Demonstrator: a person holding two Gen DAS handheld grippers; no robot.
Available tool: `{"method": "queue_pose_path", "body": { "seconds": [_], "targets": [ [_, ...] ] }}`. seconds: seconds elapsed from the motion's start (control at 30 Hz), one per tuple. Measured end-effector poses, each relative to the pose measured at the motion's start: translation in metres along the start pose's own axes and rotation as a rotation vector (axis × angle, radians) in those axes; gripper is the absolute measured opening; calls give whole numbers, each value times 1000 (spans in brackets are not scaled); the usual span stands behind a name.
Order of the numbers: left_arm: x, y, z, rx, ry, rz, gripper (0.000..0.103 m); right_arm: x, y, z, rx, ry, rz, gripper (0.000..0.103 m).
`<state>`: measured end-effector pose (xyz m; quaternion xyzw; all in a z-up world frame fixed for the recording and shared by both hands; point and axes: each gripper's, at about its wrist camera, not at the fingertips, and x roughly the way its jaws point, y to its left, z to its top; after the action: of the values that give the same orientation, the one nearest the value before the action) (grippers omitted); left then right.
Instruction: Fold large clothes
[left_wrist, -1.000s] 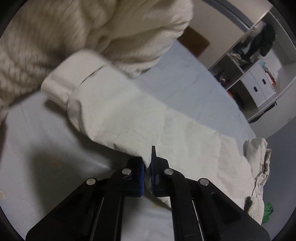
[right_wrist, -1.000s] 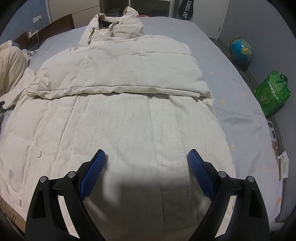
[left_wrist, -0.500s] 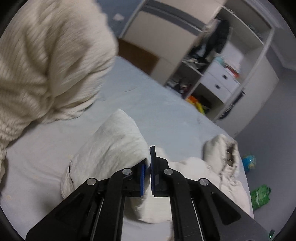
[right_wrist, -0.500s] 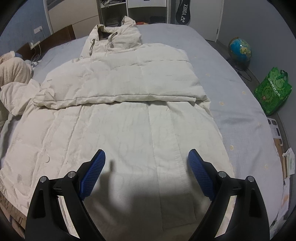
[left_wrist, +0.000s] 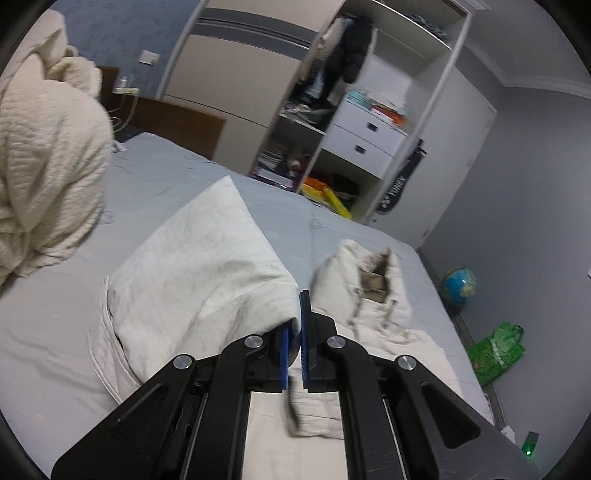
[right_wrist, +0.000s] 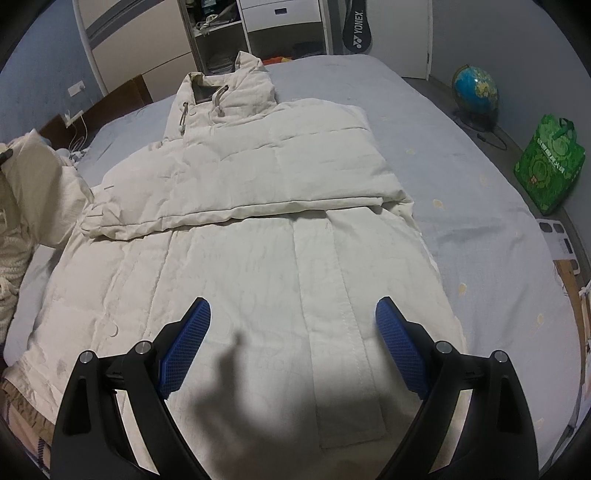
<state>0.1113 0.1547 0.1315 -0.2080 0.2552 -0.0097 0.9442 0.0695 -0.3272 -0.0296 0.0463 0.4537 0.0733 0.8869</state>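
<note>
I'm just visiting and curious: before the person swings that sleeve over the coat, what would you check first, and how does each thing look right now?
1. Left gripper shut on the sleeve: ok, cream fabric is pinched between the blue pads.
2. Sleeve lifted off the bed: ok, it tents up from the grip.
3. Right gripper free to help: ok, open and holding nothing above the coat.
4. Other sleeve already folded across the chest: ok.
5. Coat body flat: ok, only slight wrinkles.
6. Cream knit pile clear of the sleeve's path: cannot tell, it sits close beside it.
</note>
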Motion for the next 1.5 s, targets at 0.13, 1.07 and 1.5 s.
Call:
{"method": "queue_pose_path", "body": {
  "seconds": [0.13, 1.07, 1.5],
  "targets": [
    [17, -35, -13, 47, 38, -30, 4, -3, -3, 0, 18, -15, 13, 87],
    [147, -139, -182, 137, 443, -95, 59, -6, -14, -1, 79, -23, 40, 87],
    [81, -100, -189, 188, 467, -105, 76, -7, -12, -1, 63, -16, 29, 87]
  ]
}}
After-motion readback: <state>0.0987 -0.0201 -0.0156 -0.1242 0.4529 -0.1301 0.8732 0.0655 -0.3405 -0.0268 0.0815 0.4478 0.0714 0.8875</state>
